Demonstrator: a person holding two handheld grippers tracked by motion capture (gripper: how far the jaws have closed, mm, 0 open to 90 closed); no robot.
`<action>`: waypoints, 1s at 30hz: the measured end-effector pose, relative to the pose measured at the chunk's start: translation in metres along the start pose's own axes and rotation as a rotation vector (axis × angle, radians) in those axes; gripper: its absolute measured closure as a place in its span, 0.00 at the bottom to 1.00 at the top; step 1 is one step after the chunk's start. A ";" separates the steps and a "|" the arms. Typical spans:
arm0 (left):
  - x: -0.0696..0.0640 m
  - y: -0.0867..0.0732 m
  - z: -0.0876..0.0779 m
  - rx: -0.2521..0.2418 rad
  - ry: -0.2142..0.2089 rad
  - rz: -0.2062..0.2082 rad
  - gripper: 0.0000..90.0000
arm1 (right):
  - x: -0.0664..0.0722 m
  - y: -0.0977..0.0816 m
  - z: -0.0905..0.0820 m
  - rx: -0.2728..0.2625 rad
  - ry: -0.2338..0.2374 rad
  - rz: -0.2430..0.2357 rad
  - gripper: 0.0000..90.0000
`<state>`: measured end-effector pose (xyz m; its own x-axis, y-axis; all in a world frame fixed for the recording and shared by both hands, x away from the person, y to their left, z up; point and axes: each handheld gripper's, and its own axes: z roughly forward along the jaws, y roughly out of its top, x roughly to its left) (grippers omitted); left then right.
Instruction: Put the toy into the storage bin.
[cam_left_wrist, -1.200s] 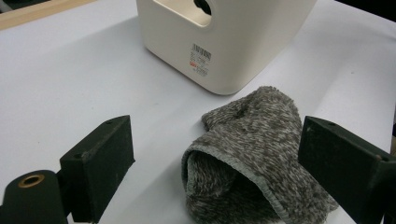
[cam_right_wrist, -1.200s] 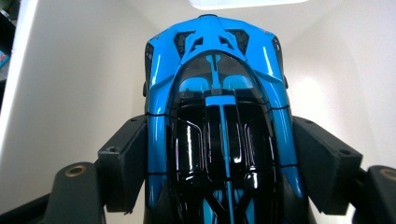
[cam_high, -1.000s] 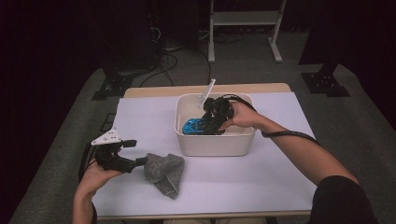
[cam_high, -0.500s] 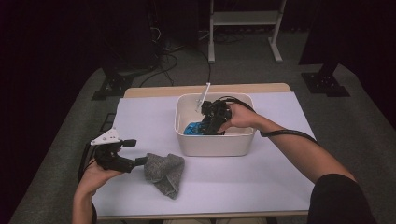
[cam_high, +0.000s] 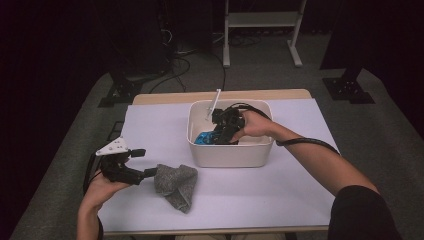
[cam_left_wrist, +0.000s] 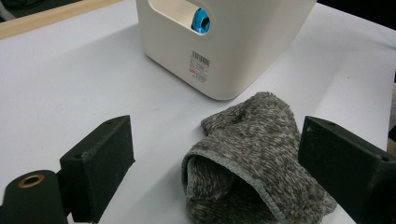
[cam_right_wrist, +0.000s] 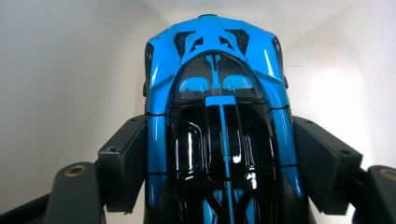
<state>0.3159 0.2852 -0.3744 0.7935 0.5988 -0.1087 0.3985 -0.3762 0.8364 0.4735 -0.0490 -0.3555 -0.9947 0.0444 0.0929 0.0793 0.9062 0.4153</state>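
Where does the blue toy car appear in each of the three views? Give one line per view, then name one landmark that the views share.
High view: the blue toy car lies inside the white bin, at its left end, under the right gripper.
Left gripper view: a blue patch shows through the bin's handle cutout, top centre.
Right gripper view: the car sits centre frame, between the two black jaws.
Shared landmark: the white bin.

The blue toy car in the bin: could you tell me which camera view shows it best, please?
The right gripper view: the blue toy car is seen close up between the right gripper jaws. The high view shows a blue patch inside the white bin; the left gripper view shows a sliver through the bin's handle hole.
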 end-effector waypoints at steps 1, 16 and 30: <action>0.000 0.000 0.000 -0.004 -0.001 -0.001 0.11 | 0.001 0.001 0.002 0.008 -0.002 -0.002 0.28; -0.001 -0.002 -0.003 -0.005 0.004 -0.003 0.11 | 0.000 0.007 0.019 0.074 0.029 -0.013 0.27; -0.002 -0.001 -0.004 -0.004 -0.001 0.002 0.10 | 0.000 0.005 0.025 0.112 0.036 -0.013 0.27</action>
<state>0.3116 0.2870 -0.3730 0.7947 0.5975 -0.1070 0.3948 -0.3748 0.8389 0.4724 -0.0337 -0.3756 -0.9924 0.0195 0.1217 0.0569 0.9481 0.3129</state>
